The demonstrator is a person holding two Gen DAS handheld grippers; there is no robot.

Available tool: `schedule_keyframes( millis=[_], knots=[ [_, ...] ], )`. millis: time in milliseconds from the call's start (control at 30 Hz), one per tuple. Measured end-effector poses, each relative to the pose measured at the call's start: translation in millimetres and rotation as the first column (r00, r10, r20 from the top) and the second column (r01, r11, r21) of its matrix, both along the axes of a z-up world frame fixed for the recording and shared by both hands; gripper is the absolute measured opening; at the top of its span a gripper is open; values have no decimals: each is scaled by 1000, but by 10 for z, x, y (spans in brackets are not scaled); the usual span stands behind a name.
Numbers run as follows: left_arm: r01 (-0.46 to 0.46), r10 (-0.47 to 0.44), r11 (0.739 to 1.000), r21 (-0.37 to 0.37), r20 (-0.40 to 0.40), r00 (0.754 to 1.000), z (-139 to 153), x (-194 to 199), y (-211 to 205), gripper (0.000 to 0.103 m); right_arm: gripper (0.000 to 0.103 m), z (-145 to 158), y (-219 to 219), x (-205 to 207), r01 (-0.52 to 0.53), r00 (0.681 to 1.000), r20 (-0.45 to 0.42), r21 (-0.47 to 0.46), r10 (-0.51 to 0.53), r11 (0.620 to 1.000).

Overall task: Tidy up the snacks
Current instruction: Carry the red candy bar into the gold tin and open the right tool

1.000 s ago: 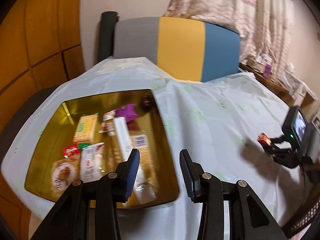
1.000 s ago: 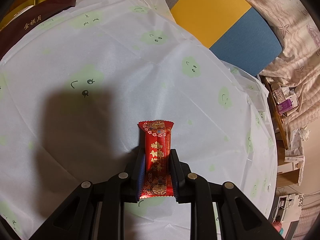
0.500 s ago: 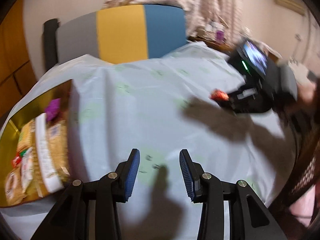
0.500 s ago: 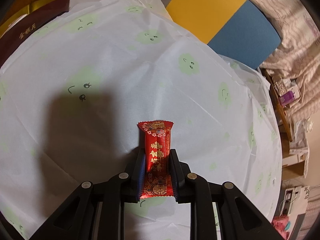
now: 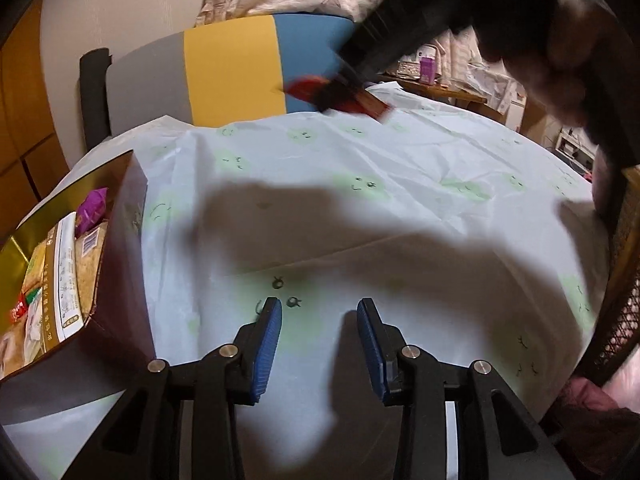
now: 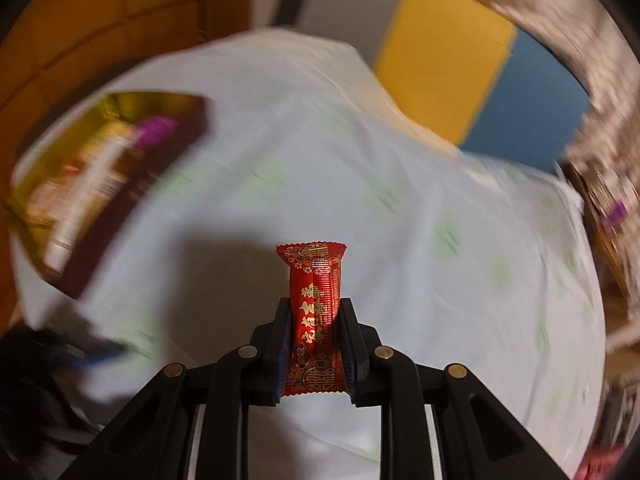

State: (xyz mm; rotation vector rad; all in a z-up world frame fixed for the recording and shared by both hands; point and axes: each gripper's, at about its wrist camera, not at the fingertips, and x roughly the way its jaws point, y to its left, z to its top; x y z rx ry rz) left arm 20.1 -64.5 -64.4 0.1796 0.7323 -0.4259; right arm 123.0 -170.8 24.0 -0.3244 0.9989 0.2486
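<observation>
right wrist view, red snack packet [image 6: 316,312] upright — pinched between right claw [image 6: 314,354] pads

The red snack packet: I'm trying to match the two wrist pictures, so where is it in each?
Left wrist view: the red snack packet is near the top centre, blurred, held above the table in the right gripper.
Right wrist view: the packet is at lower centre, clamped upright between the fingers.
Shared landmark: the gold box of snacks, at the left in both.
</observation>
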Motion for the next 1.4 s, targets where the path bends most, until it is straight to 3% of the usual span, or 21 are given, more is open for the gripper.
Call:
schedule_keyframes(
  millis=[133, 300, 667, 833, 1067, 1300, 1400],
  knots=[
    [-26, 26, 1000, -9, 8, 1000, -7, 10, 98, 40, 22, 215, 544, -17, -148, 989, 1, 18, 148, 989],
    [-29, 29, 999, -25, 15, 999, -35, 69, 116, 40, 22, 222, 1104, -2, -298, 954, -24, 30, 299, 954],
    [-35, 37, 997, -72, 35, 999, -72, 30, 216, 40, 22, 207, 2070, 9, -488, 872, -17, 57, 489, 871],
    [-25, 29, 997, -79, 51, 998, -81, 20, 229, 41, 22, 41, 2289, 71, -516, 855, -30, 65, 518, 854],
    [-20, 25, 995, -101, 48, 999, -89, 24, 262, 41, 22, -33, 2331, 212, -487, 869, -32, 124, 493, 865],
    [-14, 19, 994, -112, 43, 999, -93, 33, 280, 41, 24, -235, 2430, 334, -474, 873, -78, 99, 482, 875],
    [-14, 19, 994, -112, 44, 999, -102, 45, 282, 41, 35, -307, 2348, 395, -446, 882, -113, 115, 457, 888]
  ],
)
